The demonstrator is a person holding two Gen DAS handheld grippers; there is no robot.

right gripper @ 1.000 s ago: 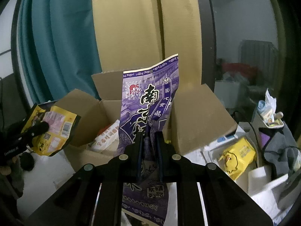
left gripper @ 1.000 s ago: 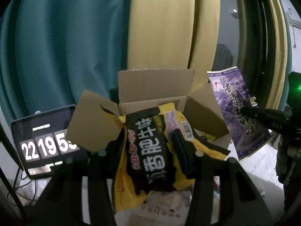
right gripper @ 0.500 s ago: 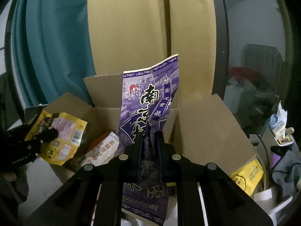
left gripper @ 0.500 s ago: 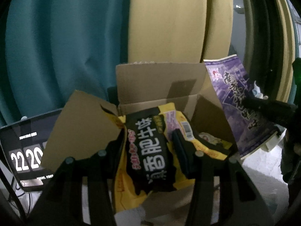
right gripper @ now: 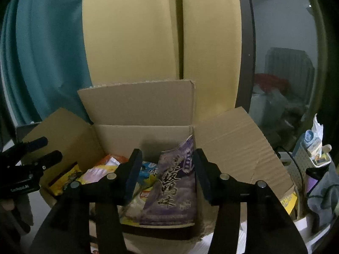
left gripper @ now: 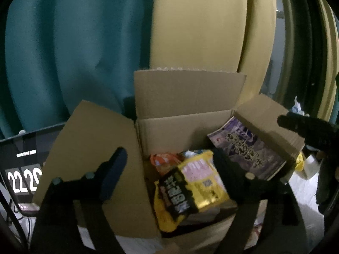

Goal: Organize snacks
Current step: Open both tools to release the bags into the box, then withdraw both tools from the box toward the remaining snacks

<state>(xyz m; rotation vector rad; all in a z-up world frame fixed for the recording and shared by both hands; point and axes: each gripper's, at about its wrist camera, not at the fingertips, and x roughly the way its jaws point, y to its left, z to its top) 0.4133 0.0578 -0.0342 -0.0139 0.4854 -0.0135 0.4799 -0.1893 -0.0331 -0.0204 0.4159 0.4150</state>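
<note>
Over the open cardboard box (left gripper: 186, 127), both grippers have just let go — a second ago each pinched a snack bag, now neither does. The left gripper (left gripper: 169, 167) has its jaws spread wide after opening in the last half second; the yellow-and-black bag (left gripper: 190, 192) lies between them but loose, dropped onto the pile at the box's near-left side. The right gripper (right gripper: 167, 169) has jaws just parted too; the purple bag (right gripper: 175, 186) sits between them untouched, slumped against the box's right wall with its top leaning on the right flap (right gripper: 239, 148). Other packets, orange and blue, lie underneath. Meaning for the task — two more snacks are boxed. Purple bag stands tall and may tip or block the flap. Next, I judge, pull both grippers back clear.
</note>
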